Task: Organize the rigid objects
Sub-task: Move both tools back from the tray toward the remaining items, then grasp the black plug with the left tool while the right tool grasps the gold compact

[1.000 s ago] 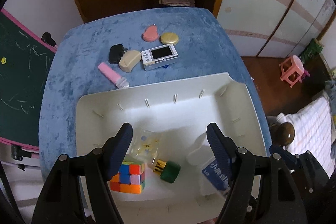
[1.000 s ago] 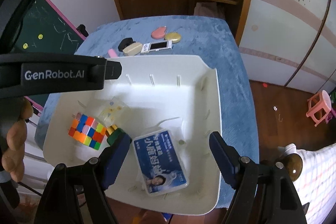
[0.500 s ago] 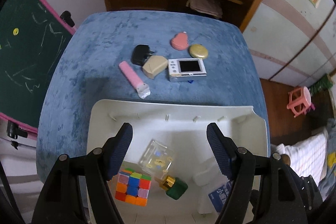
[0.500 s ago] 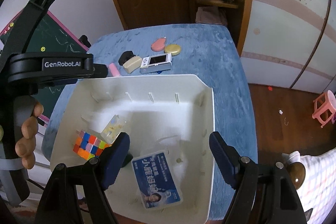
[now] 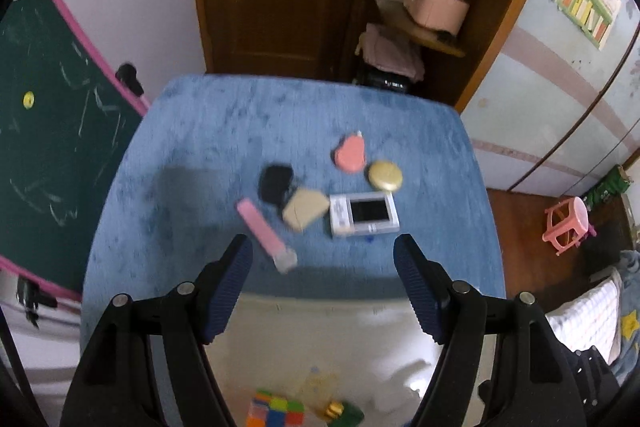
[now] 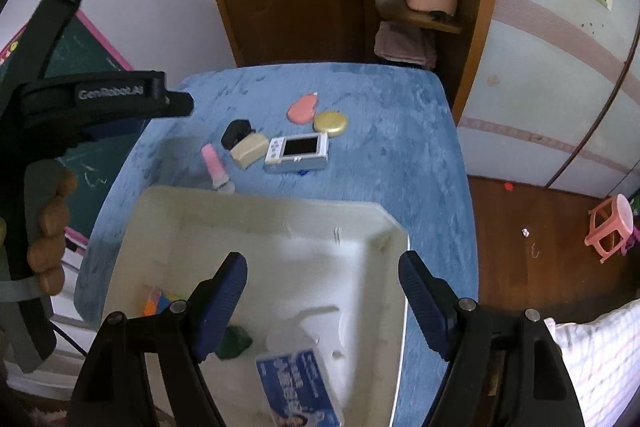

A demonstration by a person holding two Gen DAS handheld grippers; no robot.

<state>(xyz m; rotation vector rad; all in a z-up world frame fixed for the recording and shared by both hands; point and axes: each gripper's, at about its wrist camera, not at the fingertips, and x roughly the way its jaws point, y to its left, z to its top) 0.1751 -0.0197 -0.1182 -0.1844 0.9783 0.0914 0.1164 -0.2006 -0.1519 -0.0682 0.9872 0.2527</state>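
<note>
Both the left gripper (image 5: pixel 322 247) and the right gripper (image 6: pixel 322 265) hang with jaws apart, gripping nothing, above the white bin (image 6: pixel 360 223) on the blue desk (image 6: pixel 400 155). A small camera (image 6: pixel 297 151) lies beyond it.

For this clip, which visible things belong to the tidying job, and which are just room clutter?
Job:
- white bin
- cube, green bottle, blue-label box, in the bin
- on the blue table: pink stick, black item, beige case, camera, gold compact, pink pear shape

Clutter:
- chalkboard
- pink stool
- shelf basket
</note>
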